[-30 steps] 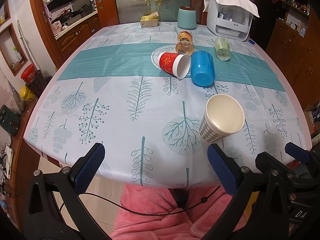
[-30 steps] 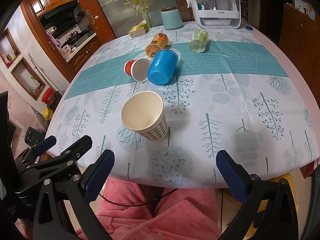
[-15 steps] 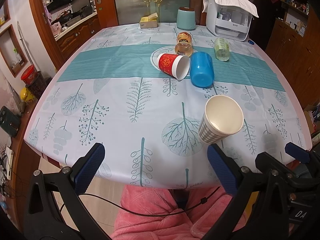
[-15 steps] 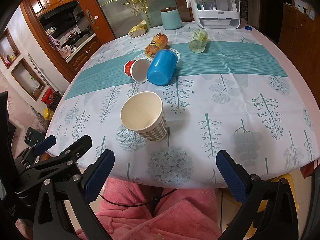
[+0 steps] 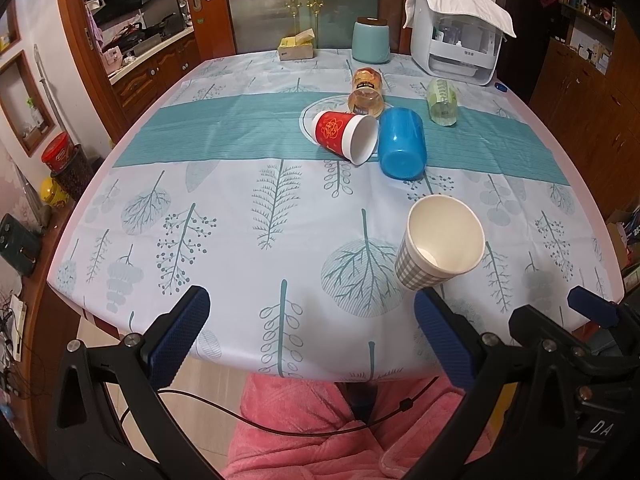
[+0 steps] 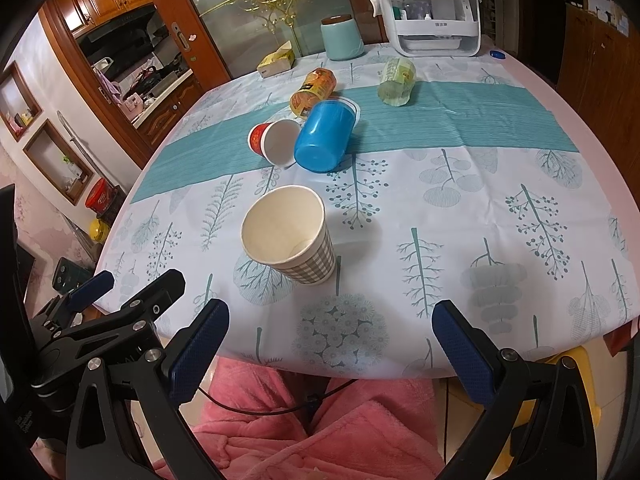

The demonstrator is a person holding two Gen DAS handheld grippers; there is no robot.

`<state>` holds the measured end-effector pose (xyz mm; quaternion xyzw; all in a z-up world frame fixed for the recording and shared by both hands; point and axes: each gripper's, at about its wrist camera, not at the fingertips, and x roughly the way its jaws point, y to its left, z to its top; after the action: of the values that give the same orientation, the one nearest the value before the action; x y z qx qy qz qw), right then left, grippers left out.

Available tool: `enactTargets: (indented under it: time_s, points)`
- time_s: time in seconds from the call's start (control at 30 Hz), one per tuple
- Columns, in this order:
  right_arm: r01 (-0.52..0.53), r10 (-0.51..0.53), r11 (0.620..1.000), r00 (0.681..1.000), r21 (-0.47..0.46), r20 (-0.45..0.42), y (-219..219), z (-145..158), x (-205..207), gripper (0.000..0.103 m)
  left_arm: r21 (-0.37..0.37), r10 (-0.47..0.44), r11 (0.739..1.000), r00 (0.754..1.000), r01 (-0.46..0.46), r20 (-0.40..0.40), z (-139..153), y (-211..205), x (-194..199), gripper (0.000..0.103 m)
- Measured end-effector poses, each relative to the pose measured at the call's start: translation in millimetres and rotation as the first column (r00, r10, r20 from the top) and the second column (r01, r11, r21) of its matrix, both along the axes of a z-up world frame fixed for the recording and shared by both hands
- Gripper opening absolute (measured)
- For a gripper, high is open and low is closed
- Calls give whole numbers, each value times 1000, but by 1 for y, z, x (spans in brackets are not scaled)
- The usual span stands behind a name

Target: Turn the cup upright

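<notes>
A grey checked paper cup (image 5: 438, 242) stands upright near the table's front edge; it also shows in the right wrist view (image 6: 290, 234). Further back a red paper cup (image 5: 345, 136) and a blue plastic cup (image 5: 401, 143) lie on their sides, touching; both show in the right wrist view, red cup (image 6: 274, 142) and blue cup (image 6: 324, 136). An orange cup (image 5: 366, 94) and a green cup (image 5: 441, 102) lie on their sides behind them. My left gripper (image 5: 310, 336) is open and empty at the front edge. My right gripper (image 6: 330, 346) is open and empty there too.
At the table's back stand a teal canister (image 5: 371, 40), a white appliance under a cloth (image 5: 458, 48) and a tissue box (image 5: 296, 46). A pink robe (image 5: 340, 432) lies below the table edge. A kitchen doorway is at the left.
Both grippers have barely moved; the view has shifted very slightly. The cups have not moved.
</notes>
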<state>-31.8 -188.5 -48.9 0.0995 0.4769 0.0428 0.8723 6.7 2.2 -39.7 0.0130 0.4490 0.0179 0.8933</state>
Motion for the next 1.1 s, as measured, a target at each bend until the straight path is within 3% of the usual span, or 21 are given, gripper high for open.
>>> enactTargets:
  time_s: [1.1]
  points:
    - [3, -3, 1000, 1000, 0, -8, 4, -4, 3, 103, -12, 1, 1000, 1000, -1, -8, -5, 6, 2, 100]
